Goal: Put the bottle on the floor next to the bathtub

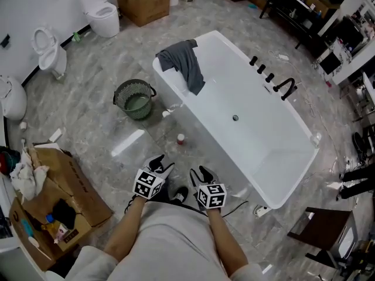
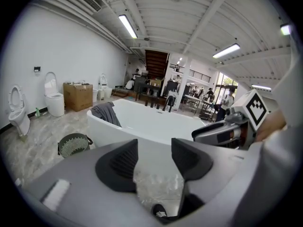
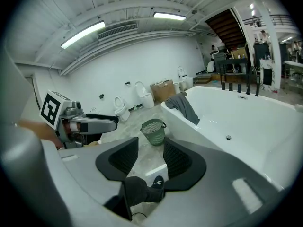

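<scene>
The left gripper (image 1: 159,164) is held back near the person, jaws wide apart with nothing between them. The bottle (image 1: 180,139) stands on the floor (image 1: 99,136) just beside the bathtub (image 1: 263,139) wall, so I judge the task done. The right gripper (image 1: 199,173) is also open, a little narrower, and empty.

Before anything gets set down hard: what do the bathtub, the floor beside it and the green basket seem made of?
Bathtub: glossy white moulded shell, likely acrylic or ceramic; the look leaves it open.
Floor: polished grey veined stone or stone-look tile, mirroring the lights.
Green basket: perforated matte wall, probably plastic, possibly painted metal.
</scene>
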The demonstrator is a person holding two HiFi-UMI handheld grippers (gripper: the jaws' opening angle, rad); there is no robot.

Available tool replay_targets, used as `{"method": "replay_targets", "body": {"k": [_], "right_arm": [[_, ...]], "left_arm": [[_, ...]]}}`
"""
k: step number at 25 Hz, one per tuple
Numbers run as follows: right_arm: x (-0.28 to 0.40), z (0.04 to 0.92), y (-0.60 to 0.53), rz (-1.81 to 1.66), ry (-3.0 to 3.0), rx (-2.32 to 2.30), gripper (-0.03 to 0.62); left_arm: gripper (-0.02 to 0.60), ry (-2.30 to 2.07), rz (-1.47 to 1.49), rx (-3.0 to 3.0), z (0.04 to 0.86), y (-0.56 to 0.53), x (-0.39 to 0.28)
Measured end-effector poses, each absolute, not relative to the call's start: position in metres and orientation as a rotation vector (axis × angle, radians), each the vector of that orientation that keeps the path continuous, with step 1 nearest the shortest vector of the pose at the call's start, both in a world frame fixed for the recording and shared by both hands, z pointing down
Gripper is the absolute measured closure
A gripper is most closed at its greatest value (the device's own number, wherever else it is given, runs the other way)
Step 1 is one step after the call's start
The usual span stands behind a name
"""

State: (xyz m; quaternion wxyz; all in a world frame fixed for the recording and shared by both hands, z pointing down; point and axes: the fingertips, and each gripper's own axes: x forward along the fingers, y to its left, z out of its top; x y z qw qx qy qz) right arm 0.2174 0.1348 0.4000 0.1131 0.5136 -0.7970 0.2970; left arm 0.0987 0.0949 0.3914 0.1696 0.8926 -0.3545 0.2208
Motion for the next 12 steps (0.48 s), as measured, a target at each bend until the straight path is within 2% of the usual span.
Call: {"method": "replay_targets", "body": {"k": [12], "right_arm": [[0.2217,0.4014,0.1365,0.894,-2.307,1.529,0.533]], "left_arm": [[0.430,-1.013,0.560,2.548,0.3824,0.0930,0.0990]]}}
